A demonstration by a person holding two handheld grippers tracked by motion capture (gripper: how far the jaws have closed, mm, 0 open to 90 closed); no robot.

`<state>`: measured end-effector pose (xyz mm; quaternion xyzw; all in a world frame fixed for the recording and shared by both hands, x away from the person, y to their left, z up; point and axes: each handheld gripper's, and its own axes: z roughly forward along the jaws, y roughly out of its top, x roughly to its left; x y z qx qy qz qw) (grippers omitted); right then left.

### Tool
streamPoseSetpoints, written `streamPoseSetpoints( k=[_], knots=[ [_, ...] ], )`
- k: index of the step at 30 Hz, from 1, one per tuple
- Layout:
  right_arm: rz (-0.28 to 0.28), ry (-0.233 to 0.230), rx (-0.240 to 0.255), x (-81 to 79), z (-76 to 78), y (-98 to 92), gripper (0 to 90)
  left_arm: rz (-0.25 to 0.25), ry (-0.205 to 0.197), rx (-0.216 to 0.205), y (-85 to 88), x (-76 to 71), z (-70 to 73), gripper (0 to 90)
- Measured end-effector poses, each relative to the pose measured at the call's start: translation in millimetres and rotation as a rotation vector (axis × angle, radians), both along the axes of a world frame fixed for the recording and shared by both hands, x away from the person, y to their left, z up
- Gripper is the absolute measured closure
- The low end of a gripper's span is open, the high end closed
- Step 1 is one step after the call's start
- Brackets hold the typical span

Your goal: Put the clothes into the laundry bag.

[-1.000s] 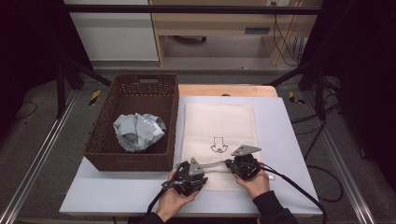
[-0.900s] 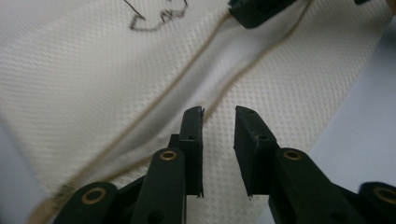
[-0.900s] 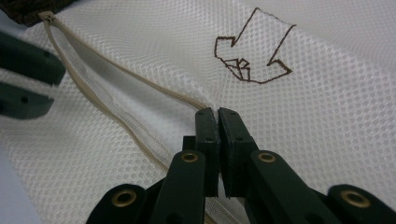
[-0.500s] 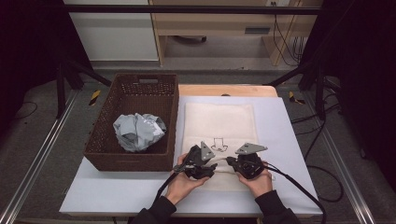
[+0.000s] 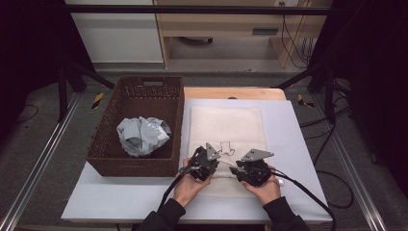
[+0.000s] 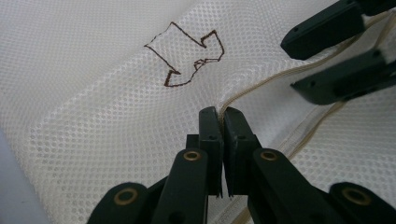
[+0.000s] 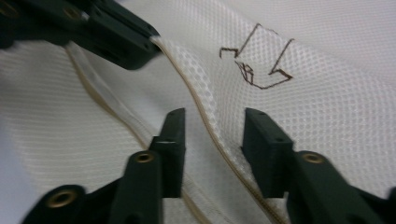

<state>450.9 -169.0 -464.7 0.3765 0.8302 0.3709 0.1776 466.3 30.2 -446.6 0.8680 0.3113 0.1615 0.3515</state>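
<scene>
A white mesh bag (image 5: 226,125) with a stitched brown arrow (image 5: 225,147) lies flat on the table, its zipper end nearest the person. My left gripper (image 5: 219,161) is shut on the bag's zippered edge; in the left gripper view the jaws (image 6: 220,114) pinch the mesh (image 6: 93,93) just below the arrow (image 6: 187,56). My right gripper (image 5: 234,169) sits close beside it. Its jaws (image 7: 215,116) have just been opening and now stand apart, with the raised mesh edge (image 7: 205,100) running between them untouched. The left gripper's jaws (image 7: 140,42) hold the same edge farther along.
A dark wicker basket (image 5: 101,144) stands left of the bag and holds a crumpled grey cloth (image 5: 142,135). The bag rests on a white board (image 5: 293,130) over a wooden table. Cables trail from both grippers toward the near edge.
My left hand has moved away from the person and slightly right, closer to the arrow, and has shut on the bag's edge. The right gripper has kept its place and its jaws have opened.
</scene>
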Motion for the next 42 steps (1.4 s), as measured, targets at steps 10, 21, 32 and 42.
streamPoseSetpoints(
  k=[10,21,32,42],
  knots=[
    [-0.084,-0.019,-0.023,8.7,-1.6,-1.7,83.5,-0.021,0.015,-0.051,1.9,-5.4,4.8,80.9],
    [-0.094,-0.052,0.038,5.3,9.2,-6.4,86.5,-0.062,-0.007,-0.135,23.0,-43.9,18.1,59.0],
    [-0.095,-0.042,0.045,5.7,12.0,-9.0,86.4,-0.09,0.063,-0.047,25.5,-58.6,-25.1,68.9],
    [-0.111,-0.109,0.105,2.0,22.4,-13.2,86.6,-0.078,0.059,-0.053,26.6,-58.3,-32.2,75.2]
  ],
)
